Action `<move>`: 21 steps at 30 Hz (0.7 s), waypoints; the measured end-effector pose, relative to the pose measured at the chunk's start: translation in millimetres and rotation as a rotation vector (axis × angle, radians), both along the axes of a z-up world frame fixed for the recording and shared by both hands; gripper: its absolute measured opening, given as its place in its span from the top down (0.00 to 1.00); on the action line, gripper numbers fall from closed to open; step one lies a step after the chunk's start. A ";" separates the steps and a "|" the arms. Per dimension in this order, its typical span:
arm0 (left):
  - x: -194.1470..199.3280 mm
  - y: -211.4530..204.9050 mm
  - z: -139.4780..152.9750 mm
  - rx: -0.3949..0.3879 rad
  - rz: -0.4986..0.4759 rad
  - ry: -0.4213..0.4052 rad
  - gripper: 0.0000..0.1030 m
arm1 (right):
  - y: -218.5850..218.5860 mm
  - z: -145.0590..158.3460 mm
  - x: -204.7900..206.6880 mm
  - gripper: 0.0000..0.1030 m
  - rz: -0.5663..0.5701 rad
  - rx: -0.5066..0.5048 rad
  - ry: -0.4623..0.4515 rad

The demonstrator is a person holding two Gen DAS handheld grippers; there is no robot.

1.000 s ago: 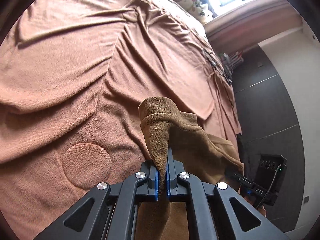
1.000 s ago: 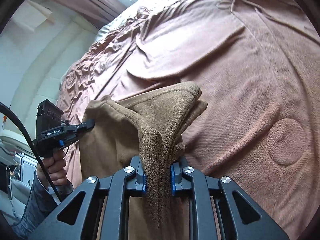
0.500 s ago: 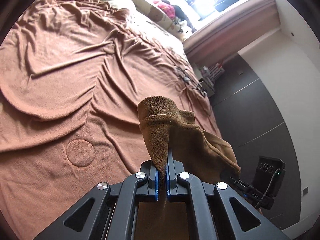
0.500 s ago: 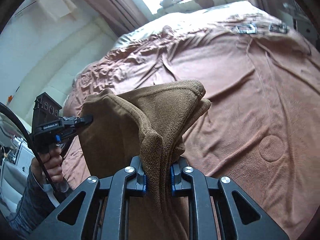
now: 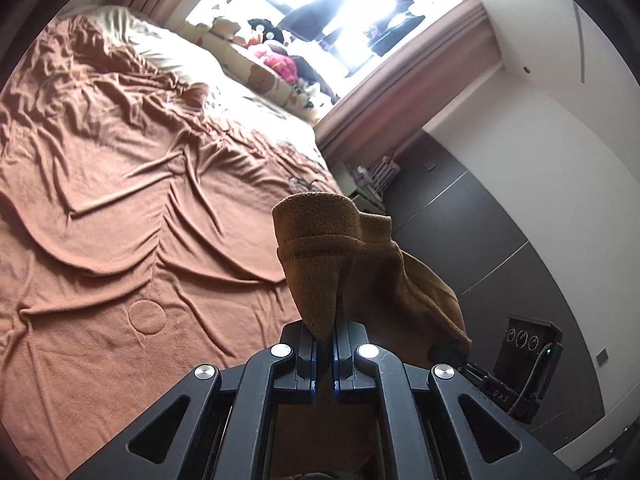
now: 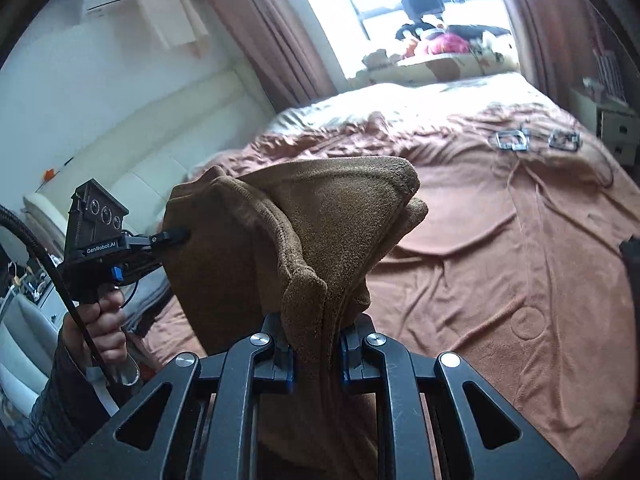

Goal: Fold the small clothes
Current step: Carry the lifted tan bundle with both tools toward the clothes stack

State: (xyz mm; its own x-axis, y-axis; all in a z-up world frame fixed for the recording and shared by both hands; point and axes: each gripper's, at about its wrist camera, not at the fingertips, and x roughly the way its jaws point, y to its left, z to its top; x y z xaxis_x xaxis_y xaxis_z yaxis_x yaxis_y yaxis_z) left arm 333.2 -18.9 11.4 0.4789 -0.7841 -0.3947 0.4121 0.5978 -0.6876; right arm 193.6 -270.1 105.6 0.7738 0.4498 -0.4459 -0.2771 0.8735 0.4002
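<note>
A small brown fleece garment (image 5: pixel 340 264) hangs in the air between both grippers, stretched out above the bed. My left gripper (image 5: pixel 324 334) is shut on one hemmed corner, which stands up above the pads. My right gripper (image 6: pixel 316 340) is shut on a thicker bunched fold of the same brown garment (image 6: pixel 320 232). In the right wrist view the left gripper (image 6: pixel 172 236) shows at the cloth's far edge, held by a person's hand (image 6: pixel 100 324). In the left wrist view the right gripper (image 5: pixel 444 350) peeks out behind the cloth.
Below lies a bed with a wrinkled rust-coloured blanket (image 5: pixel 120 208), a round patch (image 5: pixel 147 317) on it. Metal clips (image 6: pixel 512 140) lie on the blanket's far right. A bright window with toys on the sill (image 6: pixel 440 44) is beyond; a dark wall panel (image 5: pixel 480 240) stands on the right.
Both grippers have risen with the garment and tipped upward. The bed has dropped away, and the window and walls have come into view. Both grips are unchanged.
</note>
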 end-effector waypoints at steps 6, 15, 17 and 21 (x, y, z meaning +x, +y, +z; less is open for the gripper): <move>-32.9 20.1 35.9 -0.025 0.022 -0.066 0.96 | 16.1 27.7 -39.0 0.88 0.009 -0.034 -0.069; -72.0 51.6 76.9 -0.051 0.068 -0.142 0.96 | 44.0 52.5 -67.5 0.88 0.055 -0.053 -0.159; -80.6 60.8 84.7 -0.054 0.079 -0.160 0.96 | 49.5 54.6 -72.5 0.88 0.066 -0.053 -0.172; -92.3 79.0 94.7 -0.056 0.106 -0.174 0.96 | 56.4 55.2 -74.9 0.88 0.091 -0.054 -0.198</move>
